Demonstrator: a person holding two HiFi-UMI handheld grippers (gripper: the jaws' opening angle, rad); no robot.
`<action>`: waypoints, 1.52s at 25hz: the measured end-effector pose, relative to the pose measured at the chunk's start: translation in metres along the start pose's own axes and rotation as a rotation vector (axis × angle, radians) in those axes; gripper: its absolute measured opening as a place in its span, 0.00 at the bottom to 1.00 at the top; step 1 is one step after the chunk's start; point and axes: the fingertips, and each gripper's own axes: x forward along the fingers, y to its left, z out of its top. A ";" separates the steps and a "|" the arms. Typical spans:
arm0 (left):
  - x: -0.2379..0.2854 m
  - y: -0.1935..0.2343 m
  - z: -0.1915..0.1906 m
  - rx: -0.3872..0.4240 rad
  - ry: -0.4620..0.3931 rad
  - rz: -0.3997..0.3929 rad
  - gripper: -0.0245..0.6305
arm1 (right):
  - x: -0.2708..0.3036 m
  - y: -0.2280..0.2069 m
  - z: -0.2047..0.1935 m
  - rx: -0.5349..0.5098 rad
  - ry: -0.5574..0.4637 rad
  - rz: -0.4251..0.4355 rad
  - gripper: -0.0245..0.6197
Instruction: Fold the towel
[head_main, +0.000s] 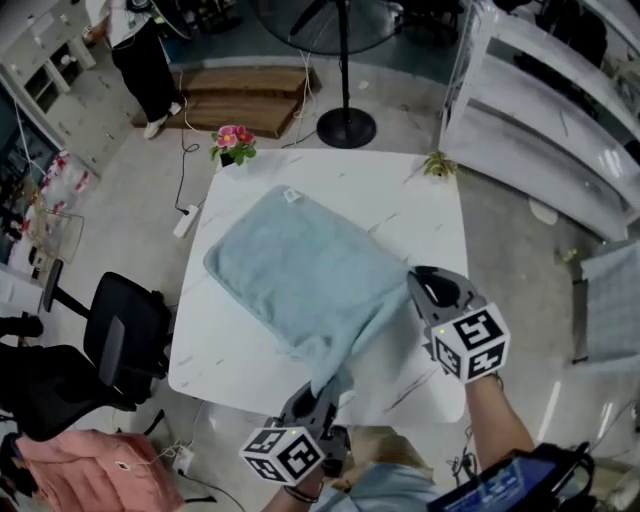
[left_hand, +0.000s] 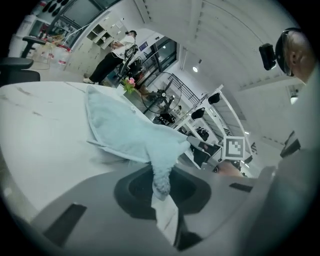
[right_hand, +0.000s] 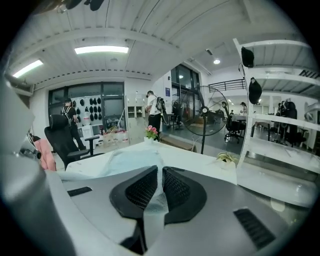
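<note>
Two corners held: clamped shut on the near-left corner of the pale blue towel with the left gripper, on the near-right corner with the right gripper. Otherwise lying flat on the white table, stretching away and leftward from both. Likely next: carrying both corners along that long axis to the far edge

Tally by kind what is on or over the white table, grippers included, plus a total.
towel: 1
potted plants: 2 (pink flowers, green plant)
grippers: 2 (left gripper, right gripper, each shut on the towel)
Total: 5
</note>
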 end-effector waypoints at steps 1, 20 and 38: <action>-0.005 -0.007 -0.008 0.001 0.011 -0.014 0.10 | -0.013 0.000 0.000 -0.005 -0.004 -0.008 0.11; 0.029 0.056 0.091 -0.014 -0.106 0.130 0.11 | 0.114 0.026 0.019 -0.138 0.115 0.208 0.11; 0.012 0.095 0.057 -0.077 -0.091 0.194 0.49 | 0.139 0.029 0.032 -0.140 0.064 0.222 0.23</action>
